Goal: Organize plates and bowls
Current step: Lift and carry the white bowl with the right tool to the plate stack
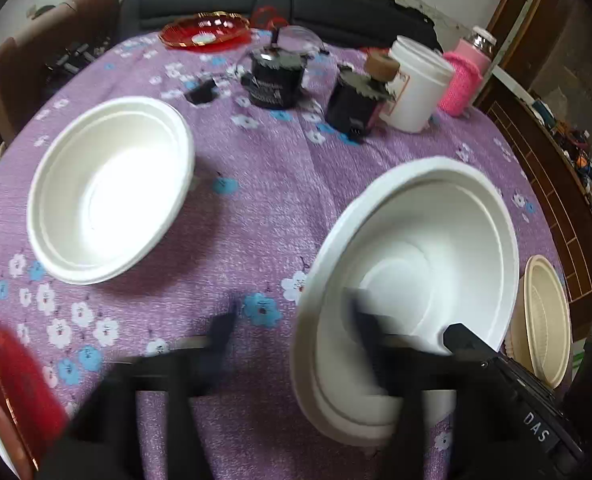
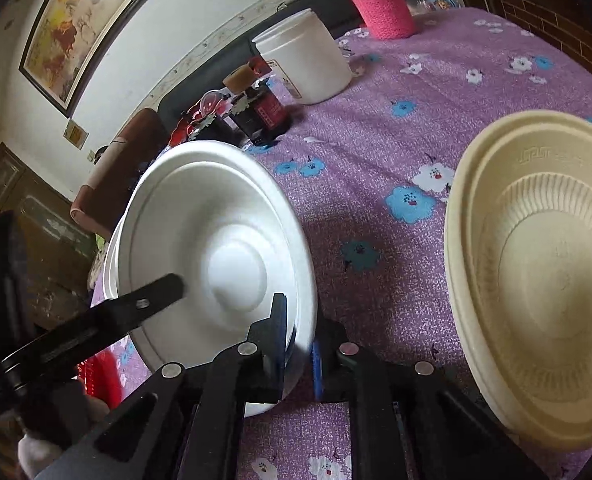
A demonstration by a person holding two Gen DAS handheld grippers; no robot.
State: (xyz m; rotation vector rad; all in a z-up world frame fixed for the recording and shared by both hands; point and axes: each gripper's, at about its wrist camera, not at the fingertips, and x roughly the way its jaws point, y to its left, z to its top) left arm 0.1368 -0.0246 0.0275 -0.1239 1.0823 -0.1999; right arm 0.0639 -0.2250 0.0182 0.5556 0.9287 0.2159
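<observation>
A round worktop (image 1: 256, 200) covered in a purple flowered cloth holds disposable bowls. The right gripper (image 2: 296, 344) has its jaws closed on the near rim of a white bowl stack (image 2: 216, 240), one finger inside the rim and one outside, and the stack is tilted toward the camera. It looks like at least two nested bowls, with a second rim edge visible at the left.

The left gripper (image 1: 292, 328) has its jaws spread wide. One finger sits inside the same tilted stack; the other hangs over bare cloth, so nothing is gripped.

A single white bowl (image 1: 110, 188) rests upright well apart to the left. A cream ribbed bowl (image 2: 535, 280) lies to the right of the stack.

Risk, as a judgement: the thin rim grip may slip or crease the soft rim, and the nested bowls could slide apart and drop onto the worktop. The left finger inside could also push the stack out of the right jaws.
</observation>
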